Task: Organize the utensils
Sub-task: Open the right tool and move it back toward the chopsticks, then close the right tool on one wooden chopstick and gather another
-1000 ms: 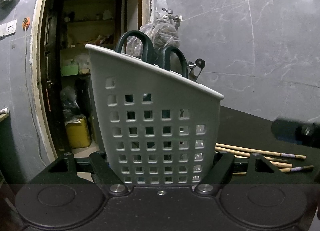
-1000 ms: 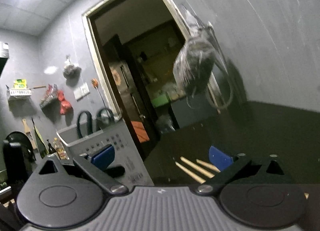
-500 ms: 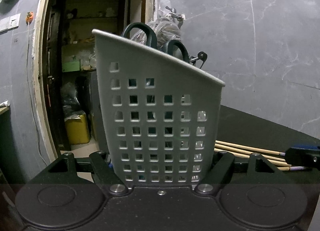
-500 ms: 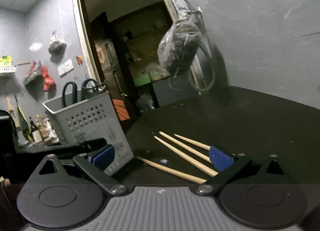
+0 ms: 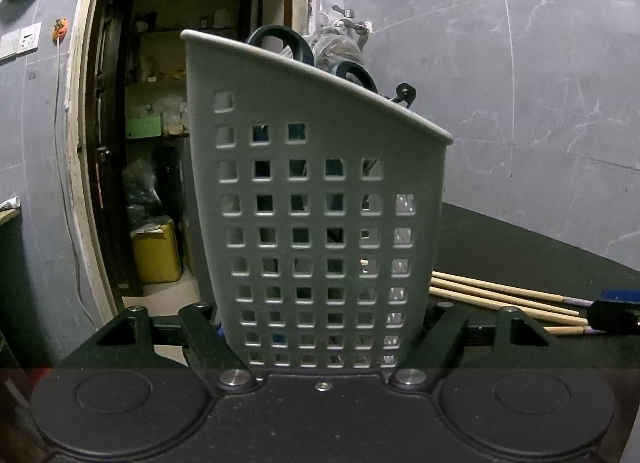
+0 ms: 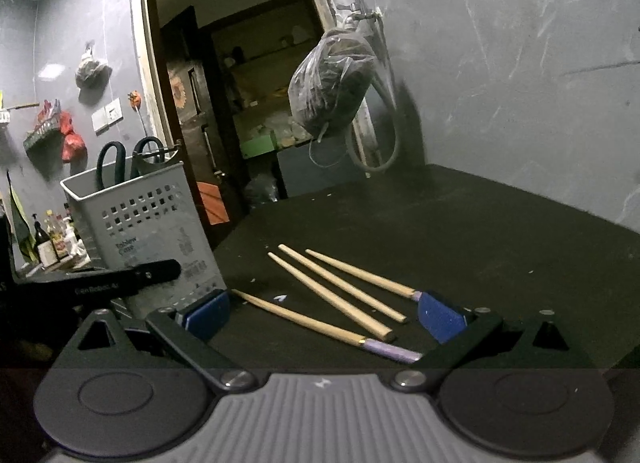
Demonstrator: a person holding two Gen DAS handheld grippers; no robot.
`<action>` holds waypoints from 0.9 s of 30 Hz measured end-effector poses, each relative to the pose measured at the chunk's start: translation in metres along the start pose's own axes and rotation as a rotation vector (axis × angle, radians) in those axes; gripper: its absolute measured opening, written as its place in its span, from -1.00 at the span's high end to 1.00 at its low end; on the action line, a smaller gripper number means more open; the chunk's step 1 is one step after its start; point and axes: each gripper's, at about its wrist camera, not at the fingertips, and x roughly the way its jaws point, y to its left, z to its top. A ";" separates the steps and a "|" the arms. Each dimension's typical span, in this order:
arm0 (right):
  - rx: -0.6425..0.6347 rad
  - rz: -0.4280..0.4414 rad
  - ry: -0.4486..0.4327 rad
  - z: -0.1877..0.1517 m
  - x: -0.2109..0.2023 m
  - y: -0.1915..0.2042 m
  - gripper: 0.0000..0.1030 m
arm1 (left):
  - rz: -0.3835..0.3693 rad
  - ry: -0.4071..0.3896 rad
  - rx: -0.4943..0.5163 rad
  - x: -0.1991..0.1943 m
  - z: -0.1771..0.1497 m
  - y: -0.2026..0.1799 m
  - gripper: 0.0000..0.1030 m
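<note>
L gripper [image 5: 320, 327] is clamped on the utensil basket [image 5: 320, 199], fingers either side of its lower wall, basket upright, sitting near the bench's edge by the doorway [image 6: 240, 83]. R gripper [image 6: 324, 311] is spread wide, nothing in it, hovering low over the chopsticks [image 6: 340, 295], blue pads [image 6: 440, 315] straddling their handle ends. Can't tell if the pads touch the bench [image 6: 460, 231] yet.

Handling: chopsticks are thin wood, stiff, v. light, round-ish, so they'll roll and pivot if pinched off-centre. They lie loose and splayed, not parallel, so a multi-grab looks unreliable. I'd take one at a time, pinch across the shaft near the thick end or just ahead of the purple tip [image 6: 388, 349], jaws square to the stick. Flat on the bench = little clearance under them, so a pad could skid one away. Basket is perforated plastic, light, prob tips easily with tall stuff inside, hence the L hold looks useful as a brace.

Count:
- chopsticks on bench: 4 in R view; L view shows 3–4 past the basket, partly hidden
- basket: 1
- scissors [image 6: 120, 163] in basket: 1 pair, two dark loop handles above the rim
- some metal utensil beside them, 1, type unclear

Next, by my read: close R on the nearest stick, lift, drop it tip-down into the basket.
</note>
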 end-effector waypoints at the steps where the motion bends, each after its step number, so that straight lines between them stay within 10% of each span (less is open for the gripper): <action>1: -0.003 -0.010 0.000 0.000 -0.001 -0.002 -0.99 | 0.000 -0.001 0.000 0.000 0.000 0.000 -0.50; 12: -0.151 -0.039 0.118 0.011 -0.009 -0.019 -0.77 | 0.001 0.009 -0.004 0.002 0.000 0.000 -0.49; 27: -0.263 0.060 0.307 0.024 0.001 -0.025 0.65 | 0.010 0.016 -0.007 0.003 0.003 -0.001 -0.49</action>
